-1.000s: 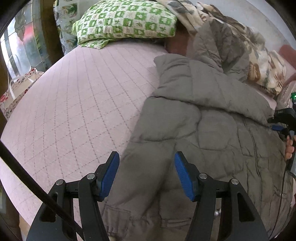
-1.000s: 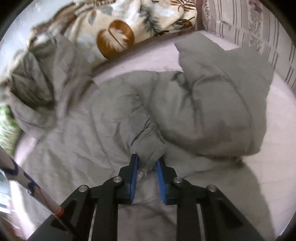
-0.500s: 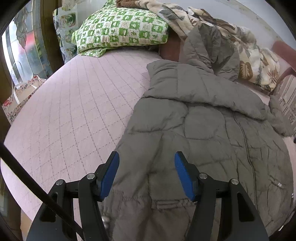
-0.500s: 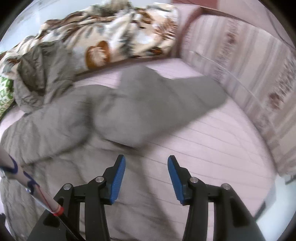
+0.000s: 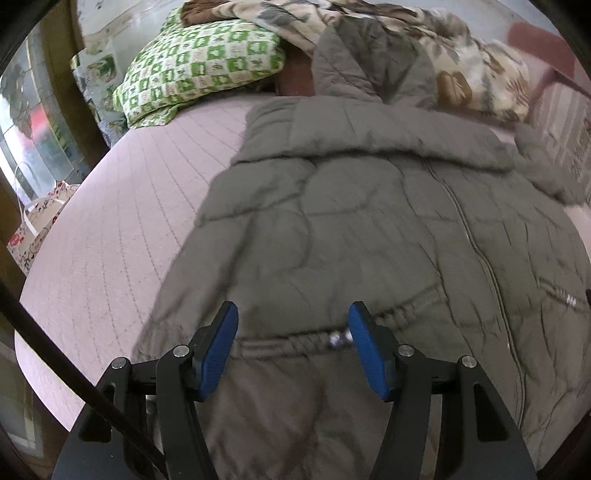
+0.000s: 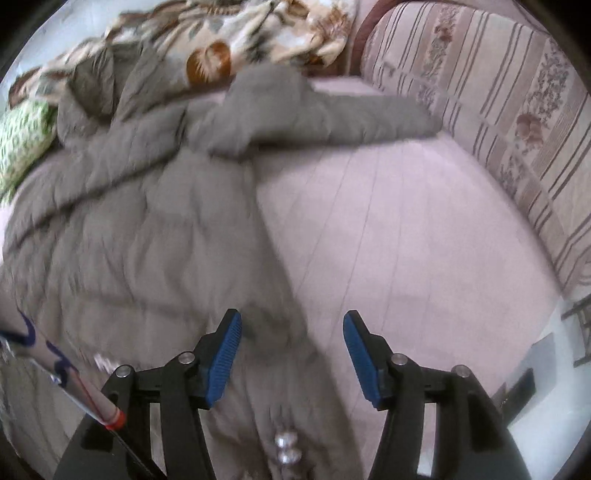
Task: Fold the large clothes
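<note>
Now the right gripper (image 6: 291, 350), jaws opening and empty, has let the sleeve (image 6: 325, 110) fall outstretched toward two o'clock, while the left gripper (image 5: 293, 345) hovers half-open, holding nothing, over the coat's (image 5: 351, 206) hem, so folding restarts.

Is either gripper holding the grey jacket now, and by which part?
Nothing is held. The left gripper is open over the jacket; the right gripper is opening, touching nothing.

jacket (image 5: 369, 206): grey-brown, quilted
bed cover (image 5: 122, 229): pale pink, diamond-stitched
pillow (image 5: 199, 66): green-white checks
blanket (image 6: 258, 33): cream, brown leaves
claw pads (image 5: 218, 350): blue
</note>
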Demonstrator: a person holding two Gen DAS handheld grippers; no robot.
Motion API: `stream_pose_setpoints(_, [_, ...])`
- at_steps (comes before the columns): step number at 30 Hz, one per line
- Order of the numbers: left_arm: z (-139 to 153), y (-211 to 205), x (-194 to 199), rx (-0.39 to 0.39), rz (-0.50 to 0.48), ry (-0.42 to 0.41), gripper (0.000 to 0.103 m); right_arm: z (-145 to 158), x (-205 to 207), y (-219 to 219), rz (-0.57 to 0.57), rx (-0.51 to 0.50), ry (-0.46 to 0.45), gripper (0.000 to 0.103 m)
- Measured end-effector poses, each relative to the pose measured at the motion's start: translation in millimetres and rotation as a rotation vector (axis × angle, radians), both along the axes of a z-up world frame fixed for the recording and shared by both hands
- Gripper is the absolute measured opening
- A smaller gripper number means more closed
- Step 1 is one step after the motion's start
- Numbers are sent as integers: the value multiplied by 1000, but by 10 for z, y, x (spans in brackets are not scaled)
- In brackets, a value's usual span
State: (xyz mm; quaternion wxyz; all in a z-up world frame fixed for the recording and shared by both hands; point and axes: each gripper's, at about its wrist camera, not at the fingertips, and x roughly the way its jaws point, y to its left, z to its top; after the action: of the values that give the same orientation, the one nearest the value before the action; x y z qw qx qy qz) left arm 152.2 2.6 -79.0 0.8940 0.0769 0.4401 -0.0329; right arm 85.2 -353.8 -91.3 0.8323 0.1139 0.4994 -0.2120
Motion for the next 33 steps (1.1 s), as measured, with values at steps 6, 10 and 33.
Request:
stream_pose_setpoints(6, [-34,-72,-111,66,5,-32,64,1,-88,-224,-70,118,-22,72])
stream_pose_setpoints(10, [18,-83,-121,23,-14,-13,64,235,-87,-289,-76,94,-81,72])
stream_pose_setpoints(33, [8,-482,88,-64,-96,-29,67,-127,1359,-2271,-478,569,-353,72])
